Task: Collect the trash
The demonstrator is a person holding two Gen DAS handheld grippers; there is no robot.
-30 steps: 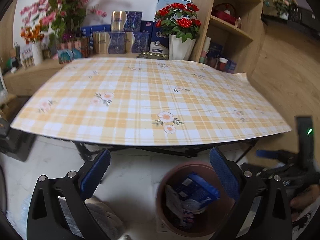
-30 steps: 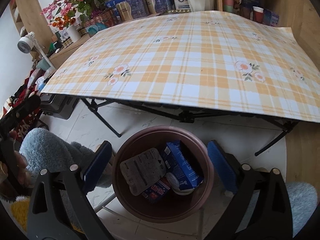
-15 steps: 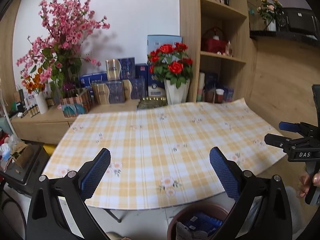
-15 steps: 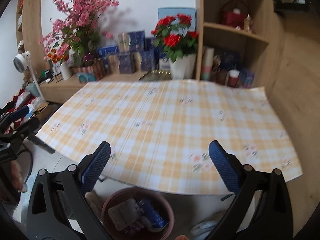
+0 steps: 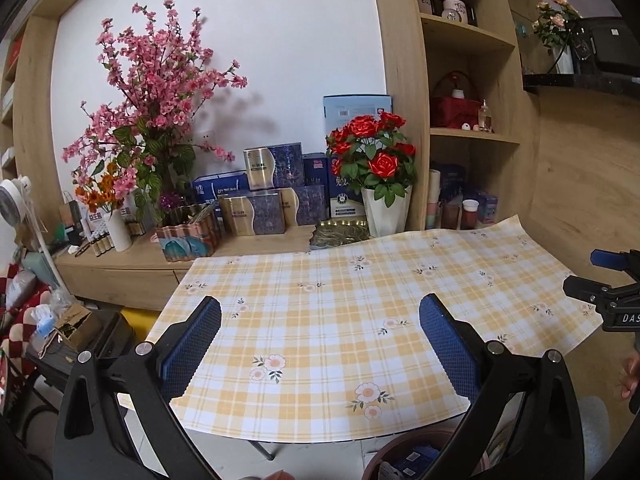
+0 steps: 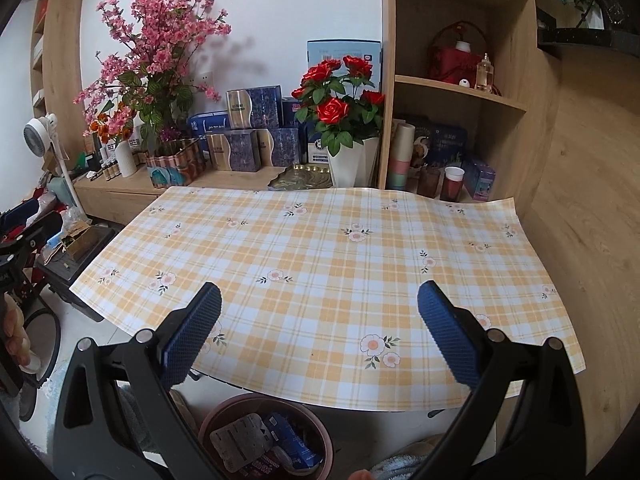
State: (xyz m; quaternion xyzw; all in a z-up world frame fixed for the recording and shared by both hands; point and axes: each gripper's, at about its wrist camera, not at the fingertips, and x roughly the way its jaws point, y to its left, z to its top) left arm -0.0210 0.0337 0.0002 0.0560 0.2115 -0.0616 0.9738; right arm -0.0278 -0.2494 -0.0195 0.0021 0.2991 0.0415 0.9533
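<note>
- Our left gripper (image 5: 320, 334) hangs over the checked tabletop (image 5: 360, 300), fingers (image 5: 192, 344) spread wide and holding nothing.
- Our right gripper (image 6: 319, 330) is likewise released and empty above the tabletop.
- The trash sits in the brown bin (image 6: 320, 428) on the floor, under the tabletop's near edge: a blue carton (image 6: 296, 438) and a blister pack (image 6: 236, 444).
</note>
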